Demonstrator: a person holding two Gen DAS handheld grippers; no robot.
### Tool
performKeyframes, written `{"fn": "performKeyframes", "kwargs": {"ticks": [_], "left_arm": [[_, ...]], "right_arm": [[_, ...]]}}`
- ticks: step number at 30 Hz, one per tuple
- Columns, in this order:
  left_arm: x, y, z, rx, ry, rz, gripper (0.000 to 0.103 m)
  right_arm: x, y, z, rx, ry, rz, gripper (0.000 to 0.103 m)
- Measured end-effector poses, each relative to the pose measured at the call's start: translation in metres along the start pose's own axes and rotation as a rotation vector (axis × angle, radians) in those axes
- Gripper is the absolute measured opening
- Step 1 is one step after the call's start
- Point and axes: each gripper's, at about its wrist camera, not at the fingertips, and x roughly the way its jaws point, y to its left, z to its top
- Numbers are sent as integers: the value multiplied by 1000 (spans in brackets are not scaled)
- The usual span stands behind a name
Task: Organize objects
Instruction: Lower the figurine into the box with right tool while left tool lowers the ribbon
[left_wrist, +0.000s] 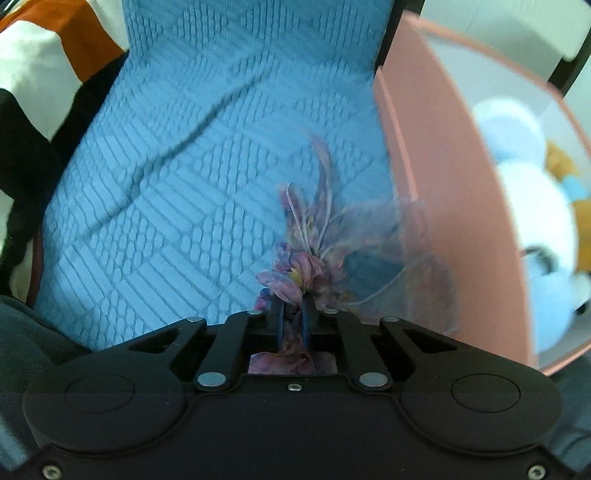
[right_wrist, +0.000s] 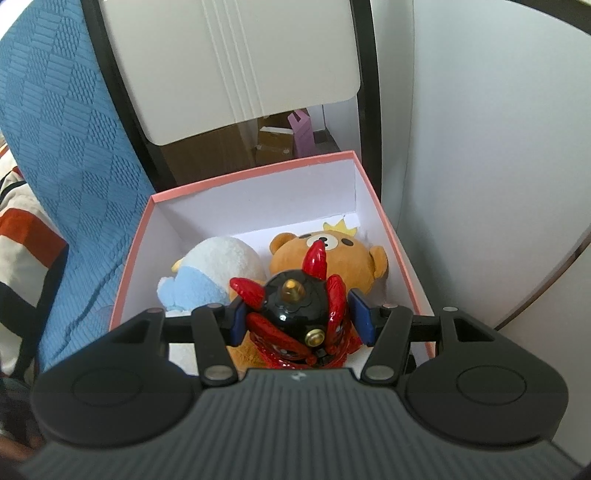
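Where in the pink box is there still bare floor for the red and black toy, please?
In the pink box, bare floor lies along the far wall behind the brown bear plush and white-blue plush, and in the near right corner. The middle and left are crowded.

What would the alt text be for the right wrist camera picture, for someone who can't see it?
The right gripper holds a red and black toy above an open pink box. A brown bear plush and a white and blue plush lie inside.
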Motion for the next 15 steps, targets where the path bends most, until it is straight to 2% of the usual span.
{"fn": "performKeyframes", "kwargs": {"ticks": [8, 15], "left_arm": [[-64, -9, 26, -17, -117, -82, 8], [-117, -40, 48, 37, -222, -168, 8]], "right_arm": [[-17, -2, 1, -1, -30, -14, 59], [-24, -8, -1, 14, -39, -35, 59]]}}
